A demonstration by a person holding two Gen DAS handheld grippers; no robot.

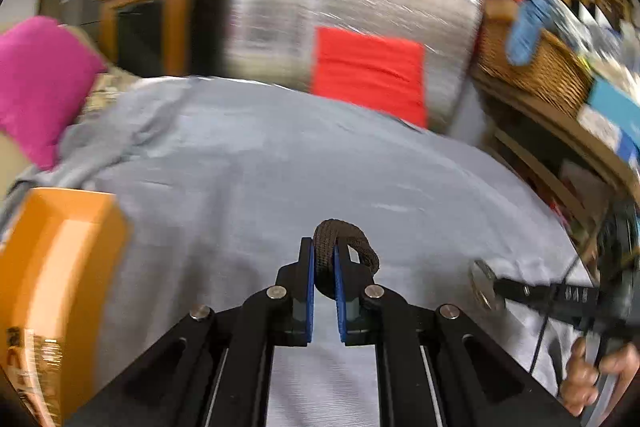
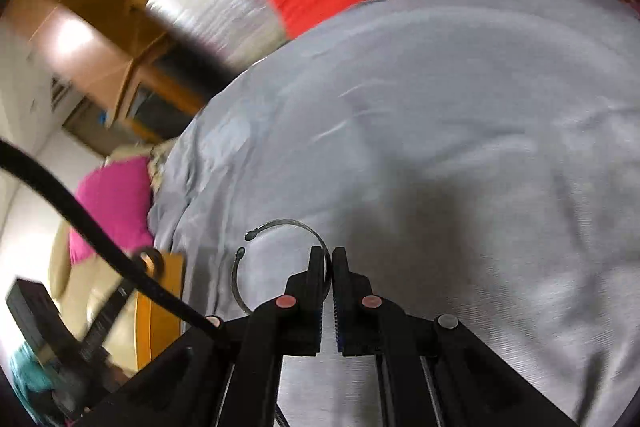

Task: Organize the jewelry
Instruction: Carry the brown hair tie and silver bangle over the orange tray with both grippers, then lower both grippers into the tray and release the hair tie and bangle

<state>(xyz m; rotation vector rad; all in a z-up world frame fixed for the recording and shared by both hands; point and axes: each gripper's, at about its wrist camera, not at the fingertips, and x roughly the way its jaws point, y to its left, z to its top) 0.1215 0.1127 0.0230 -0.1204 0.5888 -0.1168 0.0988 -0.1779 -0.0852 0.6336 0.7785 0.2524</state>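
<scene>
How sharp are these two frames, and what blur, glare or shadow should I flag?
Left wrist: background streaked by motion blur, silver bundle glaring; left gripper and its dark cord loop sharp. Right wrist: same smear, shadow across grey cloth; right gripper and thin metal bangle sharp.

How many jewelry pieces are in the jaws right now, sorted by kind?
Braided dark cord bracelet: 1, clamped in the left gripper
Thin open metal bangle: 1, clamped in the right gripper
Total: 2
</scene>
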